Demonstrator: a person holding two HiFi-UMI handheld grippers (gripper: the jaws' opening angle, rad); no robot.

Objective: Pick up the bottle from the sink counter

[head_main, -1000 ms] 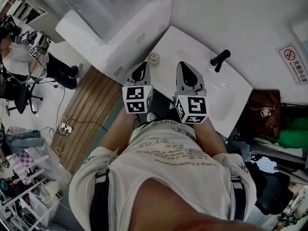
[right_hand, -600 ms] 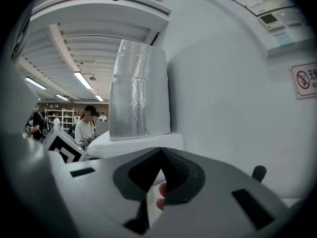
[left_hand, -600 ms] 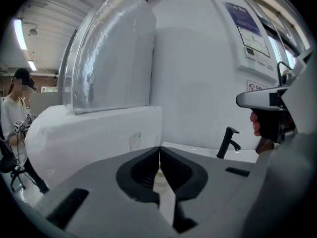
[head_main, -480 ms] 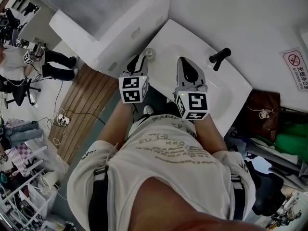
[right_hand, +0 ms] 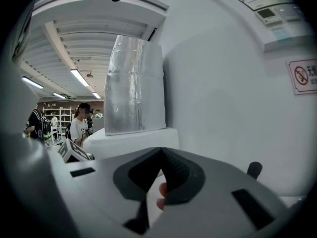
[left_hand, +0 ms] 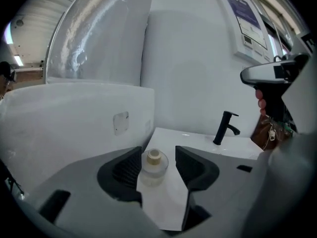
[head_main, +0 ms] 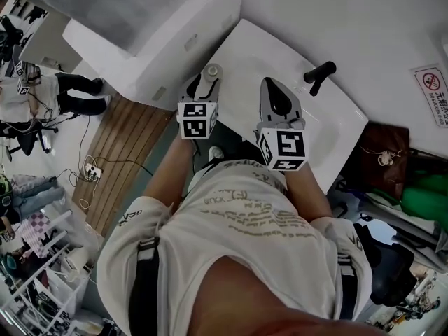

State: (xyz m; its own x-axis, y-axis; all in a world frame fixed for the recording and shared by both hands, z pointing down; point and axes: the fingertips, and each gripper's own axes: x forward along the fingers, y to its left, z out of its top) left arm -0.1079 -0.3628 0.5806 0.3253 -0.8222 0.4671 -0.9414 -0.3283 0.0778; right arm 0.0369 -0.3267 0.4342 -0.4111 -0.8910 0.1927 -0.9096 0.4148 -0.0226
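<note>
When looking along the left grey plastic hand-held gripper (left_hand: 158, 158), find its dark ribbed jaws opening, with a small clear glass bottle with a pale cap (left_hand: 154, 164) upright between them, close against the left jaw and clear of the right one. Rests unlifted on the white sink counter (left_hand: 198, 140). From the head view, see the same gripper (head_main: 201, 89) reaching to that bottle (head_main: 212, 71) at the left end of the counter (head_main: 262, 51). Just to the right, find the right grey plastic hand-held gripper (head_main: 278, 102) above the counter; in its own view, see it (right_hand: 161, 155) pressed together at the jaw tips with nothing pinched. Farther right, note a black single-lever faucet (head_main: 318, 79) upright near the far edge of the counter, also in the left gripper view (left_hand: 224, 128). Left of the counter, find a large white boxy unit (head_main: 161, 54), and nearer, a brown wooden slat floor (head_main: 126, 152). At the far right, note a red-and-white prohibition sign (head_main: 430, 86) on the white wall, with a brown bag (head_main: 381, 166) below it beside the right end of the counter.
</note>
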